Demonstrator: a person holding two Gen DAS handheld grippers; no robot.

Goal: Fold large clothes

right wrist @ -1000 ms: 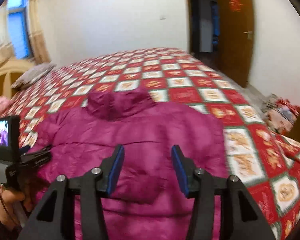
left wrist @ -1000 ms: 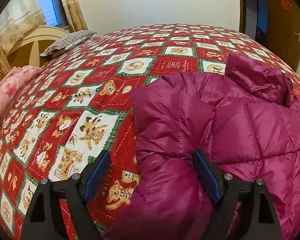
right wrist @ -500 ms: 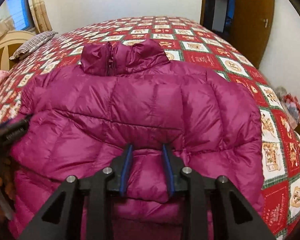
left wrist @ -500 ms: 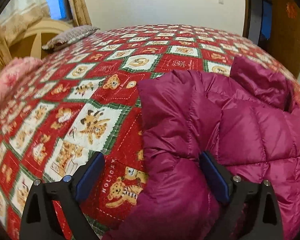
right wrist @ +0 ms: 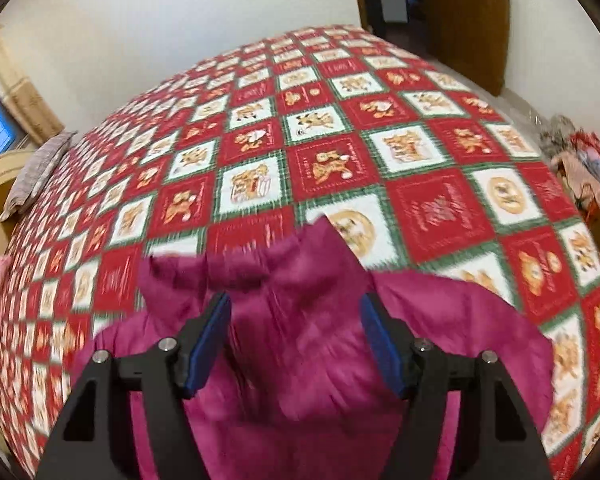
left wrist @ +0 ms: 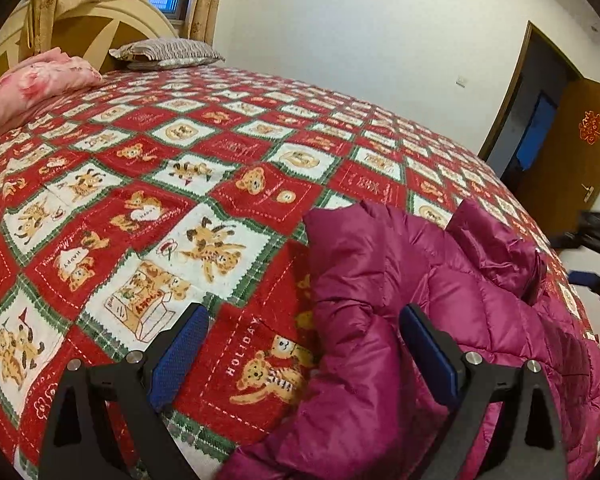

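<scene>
A magenta down jacket (left wrist: 440,320) lies on the bed, its collar toward the far side. In the left wrist view my left gripper (left wrist: 302,344) is open, low over the jacket's left sleeve edge, with its right finger on the fabric and its left finger over the bedspread. In the right wrist view, which is blurred, my right gripper (right wrist: 296,340) is open over the jacket (right wrist: 300,360) near its collar. Nothing is clamped in either gripper. The right gripper also shows at the far right of the left wrist view (left wrist: 592,256).
The bed carries a red, white and green teddy-bear bedspread (left wrist: 180,184). A pink quilt (left wrist: 32,84) and a striped pillow (left wrist: 168,52) lie at the headboard. A wooden door (left wrist: 572,152) stands open at the right. A pile of cloth (right wrist: 580,168) lies on the floor.
The right gripper has opened from a narrow gap and swung forward toward the collar. The left gripper stayed open at the sleeve and tilted its view to the left.
</scene>
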